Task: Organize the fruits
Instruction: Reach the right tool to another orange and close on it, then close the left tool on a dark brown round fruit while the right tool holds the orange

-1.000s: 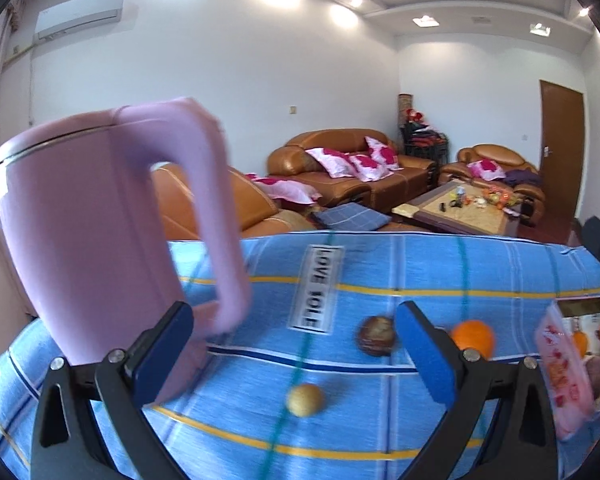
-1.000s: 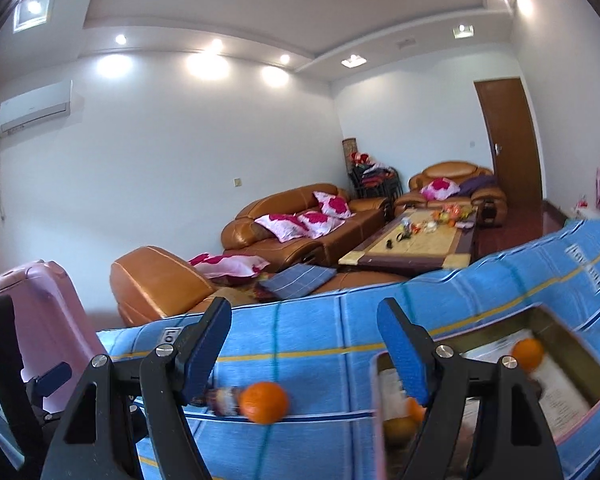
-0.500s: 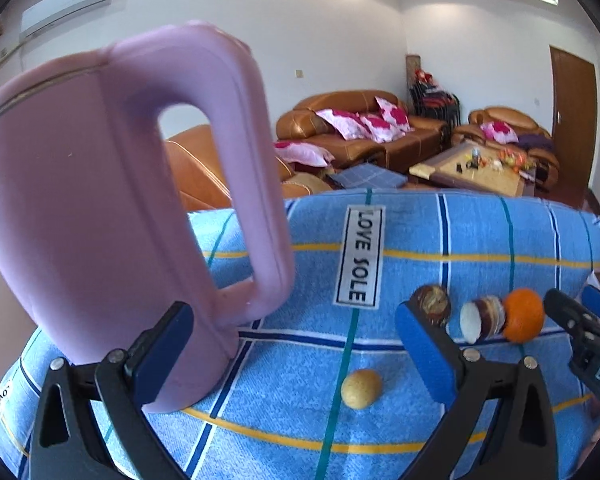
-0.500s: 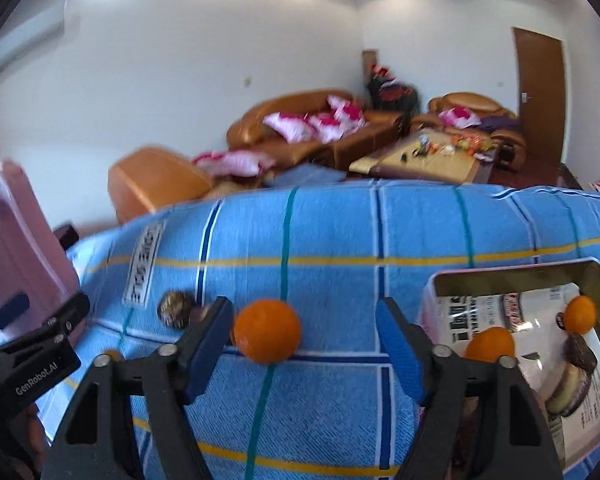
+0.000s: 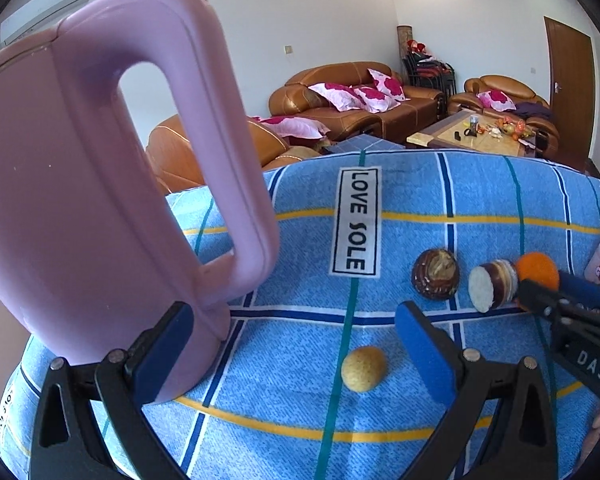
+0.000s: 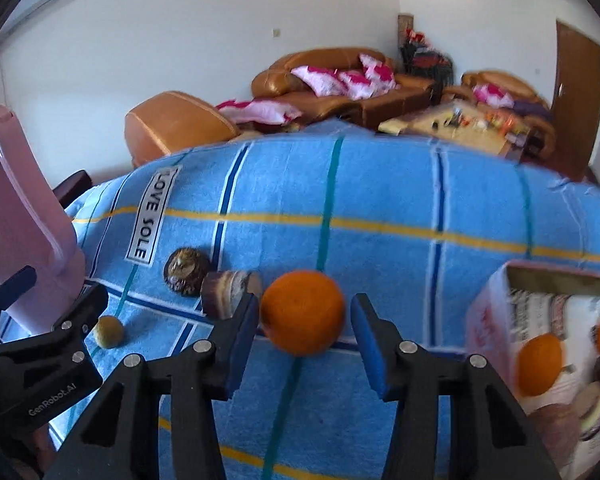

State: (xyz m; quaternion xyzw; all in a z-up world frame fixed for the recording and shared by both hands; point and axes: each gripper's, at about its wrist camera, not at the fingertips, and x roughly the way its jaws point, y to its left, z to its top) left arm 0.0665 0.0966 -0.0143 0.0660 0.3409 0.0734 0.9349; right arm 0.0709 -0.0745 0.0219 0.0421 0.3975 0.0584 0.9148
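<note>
An orange (image 6: 302, 312) lies on the blue striped cloth (image 6: 380, 208), between the open jaws of my right gripper (image 6: 305, 332); whether a pad touches it I cannot tell. It also shows in the left wrist view (image 5: 537, 270). Left of it lie a cut brown fruit half (image 5: 494, 285) and a whole brown fruit (image 5: 435, 274). A small yellow-brown fruit (image 5: 363, 369) lies just inside the right finger of my open, empty left gripper (image 5: 288, 344). A box (image 6: 496, 320) at the right holds oranges and brown fruits.
A tall pink jug (image 5: 80, 200) with a big handle stands on the cloth at the left, close to my left gripper's left finger. The cloth falls away at its far edge; sofas and a coffee table stand beyond.
My right gripper has moved down and forward until the orange sits between its jaws. My left gripper has come closer to the cloth and the small yellow-brown fruit.
</note>
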